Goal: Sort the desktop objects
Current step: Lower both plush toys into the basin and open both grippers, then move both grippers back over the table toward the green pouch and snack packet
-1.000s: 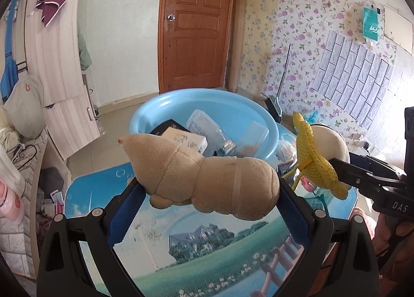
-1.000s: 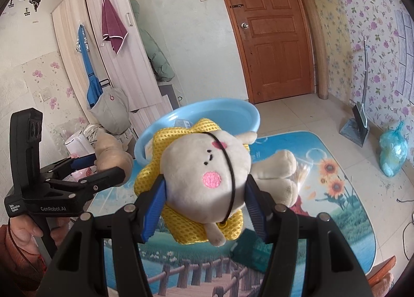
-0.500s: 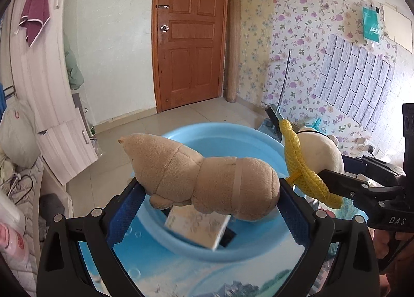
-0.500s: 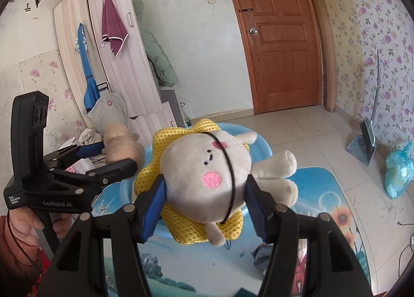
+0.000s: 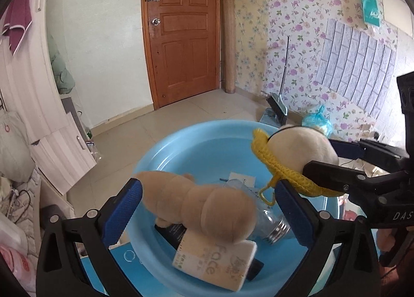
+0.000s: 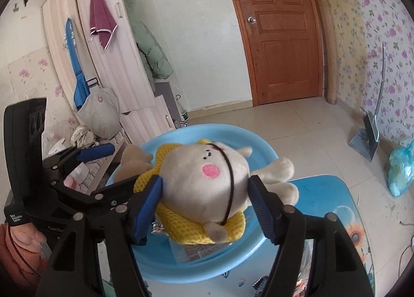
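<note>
L gripper (image 5: 207,209) is sitting wide open, blue pads clear of the tan plush (image 5: 201,209) on both sides; plush is lying loose betw the fingers, resting on stuff inside the blue basin (image 5: 181,147). Plush is a plain beige, segmented body, stubby limbs, no markings visible.

Under it, a cream box (image 5: 214,266) is showing "face" in pale print, more text too small to read. A dark flat item is poking out beneath the box. Beside that, a clear bottle (image 5: 269,224) w/ silver threaded neck is lying on its side. A white card is sitting further back in the basin, print not legible.

R gripper (image 6: 204,193) is clamping the white plush (image 6: 207,180) by the head, pads pressing in both sides, hovering over the basin. It's off-white w/ pink cheek patch, stitched black face, black cord across the head, yellow mesh collar (image 6: 181,227) round it. In L wrist view it's hanging just above the basin's right rim, yellow loop dangling.

R gripper body is reading "DAS"; L one "GenRob…" plus a small white label, unreadable.

Basin is sitting on a blue printed mat (image 6: 323,193) w/ sunflower.

Far: brown door (image 5: 181,30), floral wallpaper, teal bag on wall w/ white logo.
</note>
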Demonstrator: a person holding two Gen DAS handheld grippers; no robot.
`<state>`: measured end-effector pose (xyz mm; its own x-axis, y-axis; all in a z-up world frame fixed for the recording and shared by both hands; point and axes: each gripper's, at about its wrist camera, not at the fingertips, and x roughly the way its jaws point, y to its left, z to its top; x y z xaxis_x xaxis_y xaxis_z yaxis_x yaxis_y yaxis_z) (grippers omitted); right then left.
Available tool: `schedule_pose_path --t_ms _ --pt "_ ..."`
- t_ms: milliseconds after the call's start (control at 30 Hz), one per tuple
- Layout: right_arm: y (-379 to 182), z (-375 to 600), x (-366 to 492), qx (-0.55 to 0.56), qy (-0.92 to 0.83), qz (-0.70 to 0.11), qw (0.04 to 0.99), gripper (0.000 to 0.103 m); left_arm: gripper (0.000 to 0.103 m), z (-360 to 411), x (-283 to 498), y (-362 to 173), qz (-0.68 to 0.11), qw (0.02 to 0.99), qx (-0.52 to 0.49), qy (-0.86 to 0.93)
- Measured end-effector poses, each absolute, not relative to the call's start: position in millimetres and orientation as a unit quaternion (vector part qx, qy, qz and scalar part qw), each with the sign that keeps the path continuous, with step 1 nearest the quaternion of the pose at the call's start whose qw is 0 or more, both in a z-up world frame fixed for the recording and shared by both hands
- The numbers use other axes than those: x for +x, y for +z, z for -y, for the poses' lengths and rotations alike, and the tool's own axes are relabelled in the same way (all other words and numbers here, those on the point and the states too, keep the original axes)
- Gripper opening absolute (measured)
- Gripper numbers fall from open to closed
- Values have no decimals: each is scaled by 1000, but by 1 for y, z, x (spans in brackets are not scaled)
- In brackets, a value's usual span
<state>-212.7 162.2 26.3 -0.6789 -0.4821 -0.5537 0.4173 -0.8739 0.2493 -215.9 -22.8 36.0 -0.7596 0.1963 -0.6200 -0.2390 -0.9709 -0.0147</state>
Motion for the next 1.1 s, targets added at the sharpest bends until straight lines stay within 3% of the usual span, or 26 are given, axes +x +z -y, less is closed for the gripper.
schedule_pose_path --t_ms 1100 --pt "14 -248 -110 332 -929 69 146 71 103 -6 -100 17 24 135 -330 934"
